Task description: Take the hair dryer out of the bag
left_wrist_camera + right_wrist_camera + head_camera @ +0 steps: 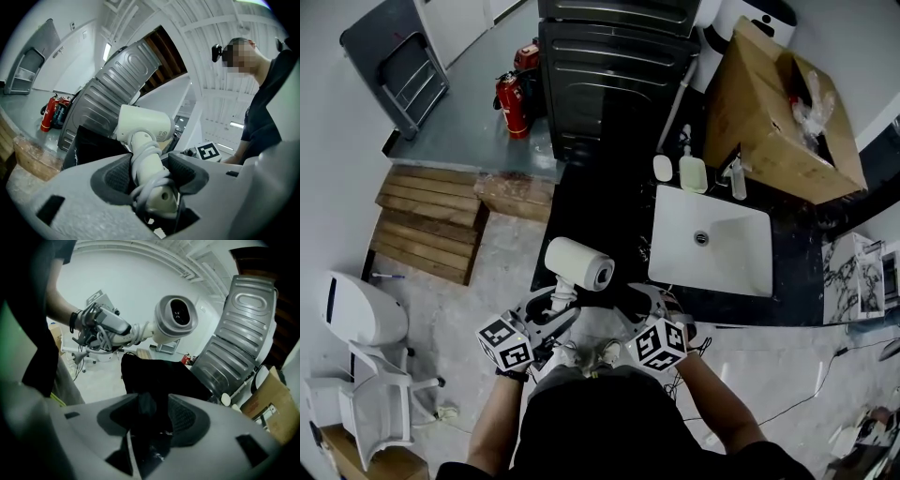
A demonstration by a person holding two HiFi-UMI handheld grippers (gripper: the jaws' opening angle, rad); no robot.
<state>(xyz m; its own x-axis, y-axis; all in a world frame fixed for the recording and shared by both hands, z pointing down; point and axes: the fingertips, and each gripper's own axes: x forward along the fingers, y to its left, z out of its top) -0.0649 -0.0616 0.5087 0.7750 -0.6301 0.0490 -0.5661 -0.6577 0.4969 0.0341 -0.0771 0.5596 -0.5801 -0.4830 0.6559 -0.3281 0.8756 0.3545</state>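
Observation:
The white hair dryer (pixel 578 262) hangs in the air over the black counter's front edge, its barrel level. My left gripper (pixel 558 302) is shut on its handle, which has the white cord wound round it. In the left gripper view the handle (pixel 149 161) sits pressed between both pads. The right gripper view shows the dryer's open nozzle (pixel 176 319) and the left gripper (pixel 105 326) holding it. The black bag (pixel 154 373) lies slumped below, apart from the dryer. My right gripper (pixel 152 416) stands open, with a fold of the bag's cloth loose between its jaws.
A white sink (pixel 712 239) is set in the black counter (pixel 600 206). Behind it stand a cardboard box (pixel 778 112) and a dark metal appliance (pixel 614 66). Red fire extinguishers (pixel 514 98), wooden pallets (pixel 427 220) and a white chair (pixel 375 394) are at the left.

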